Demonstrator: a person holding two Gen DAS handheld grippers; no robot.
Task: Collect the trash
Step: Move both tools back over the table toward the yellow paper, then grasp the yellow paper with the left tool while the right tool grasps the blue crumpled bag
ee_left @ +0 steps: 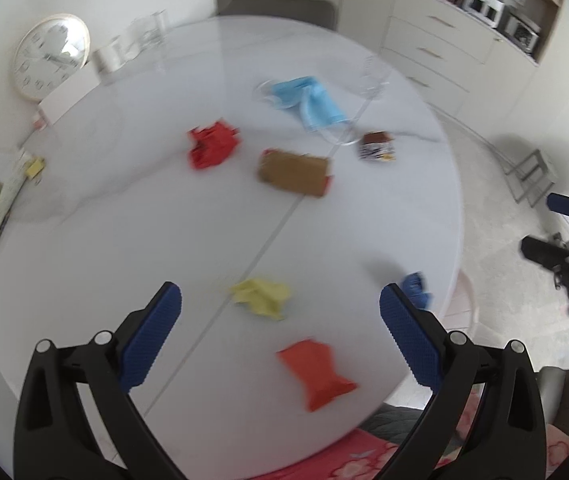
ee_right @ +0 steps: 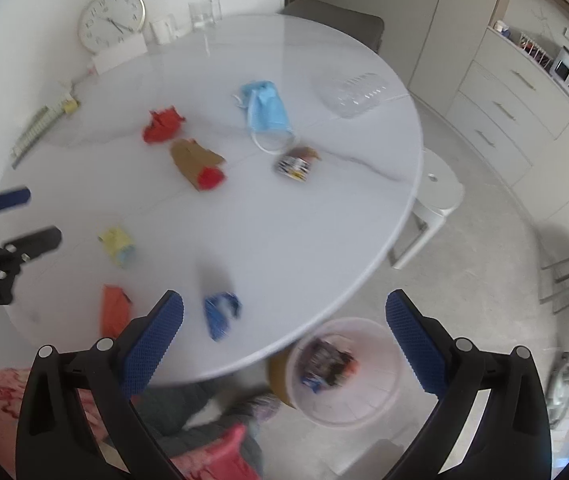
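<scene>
Trash is scattered on the round white table (ee_left: pixel 124 216). My left gripper (ee_left: pixel 280 296) is open and empty above its near edge, over a yellow paper ball (ee_left: pixel 258 296) and an orange wrapper (ee_left: pixel 316 372). A blue scrap (ee_right: pixel 220 314) lies near the rim. Farther off lie a red crumpled paper (ee_left: pixel 212 148), brown cardboard (ee_left: pixel 294 172), a blue face mask (ee_left: pixel 312 100), a snack wrapper (ee_left: pixel 376 146) and a clear plastic bottle (ee_right: pixel 354 94). My right gripper (ee_right: pixel 284 300) is open and empty above the table edge and a translucent bin (ee_right: pixel 380 400) that holds trash.
A wall clock (ee_right: pixel 110 18), glasses (ee_right: pixel 204 14) and a white cup stand at the table's far side. A white stool (ee_right: pixel 436 188) stands on the floor beside the table, with drawers (ee_right: pixel 504 112) beyond. A person's patterned clothing shows below.
</scene>
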